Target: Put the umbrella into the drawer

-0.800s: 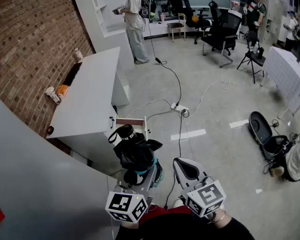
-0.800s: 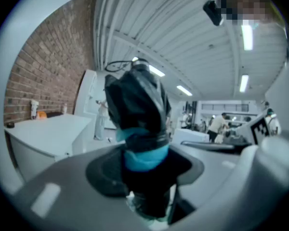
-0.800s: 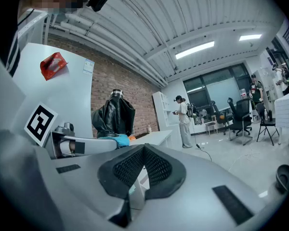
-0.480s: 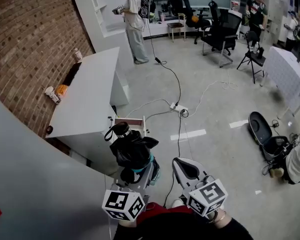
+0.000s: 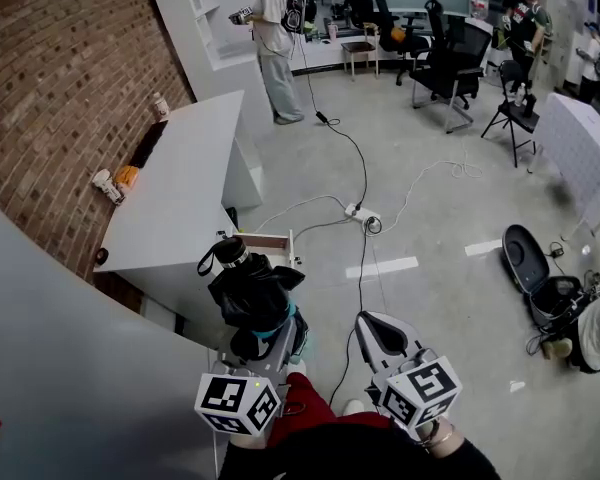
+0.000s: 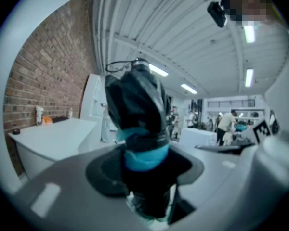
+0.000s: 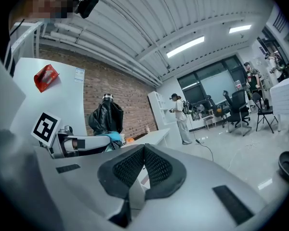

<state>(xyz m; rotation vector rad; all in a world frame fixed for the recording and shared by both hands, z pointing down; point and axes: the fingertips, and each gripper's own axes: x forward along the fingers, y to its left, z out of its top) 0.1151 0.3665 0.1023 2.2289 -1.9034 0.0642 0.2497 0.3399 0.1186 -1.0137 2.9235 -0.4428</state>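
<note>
A folded black umbrella (image 5: 248, 293) with a blue band and a wrist strap stands upright in my left gripper (image 5: 268, 333), which is shut on its lower end. In the left gripper view the umbrella (image 6: 135, 109) fills the middle, clamped in my left gripper (image 6: 147, 177). It hangs just in front of the white desk (image 5: 180, 198), beside the small pulled-out drawer (image 5: 265, 241). My right gripper (image 5: 375, 330) is lower right, over the floor, pads together and empty. The right gripper view shows that gripper (image 7: 143, 150) and the umbrella (image 7: 105, 118) at the left.
Small items (image 5: 115, 181) lie on the desk by the brick wall. A cable and power strip (image 5: 361, 215) run across the floor. An open black case (image 5: 525, 258) sits at the right. A person (image 5: 277, 38) stands by white shelves, with office chairs (image 5: 450, 63) behind.
My left gripper has carried the umbrella a little left, nearer the desk and drawer. The right gripper has barely shifted.
</note>
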